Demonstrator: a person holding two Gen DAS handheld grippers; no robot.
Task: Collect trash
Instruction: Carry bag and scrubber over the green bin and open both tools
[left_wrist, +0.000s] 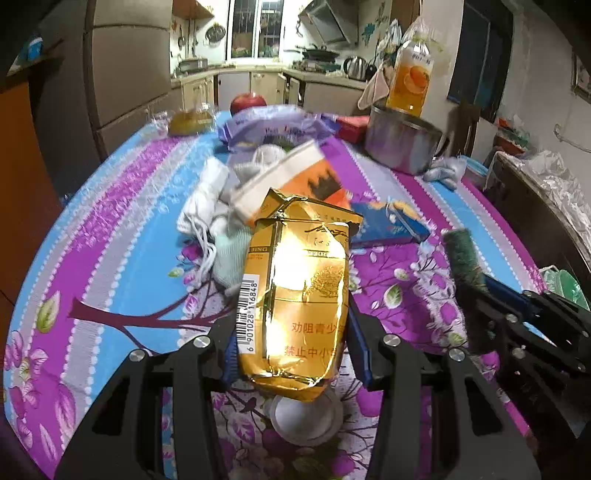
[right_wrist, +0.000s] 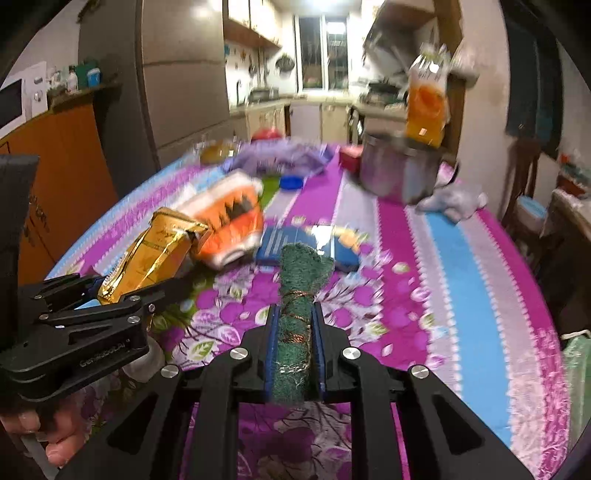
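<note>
a crumpled gold cigarette pack is sitting clamped in the left gripper above the flowered tablecloth, an orange-and-white wrapper lying at its 12 o'clock. at 3 o'clock, the right gripper is pinching a rolled green scouring pad.

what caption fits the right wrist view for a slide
Right gripper fingers clamp a rolled green scouring pad above the floral tablecloth; left gripper holds a gold packet.
</note>
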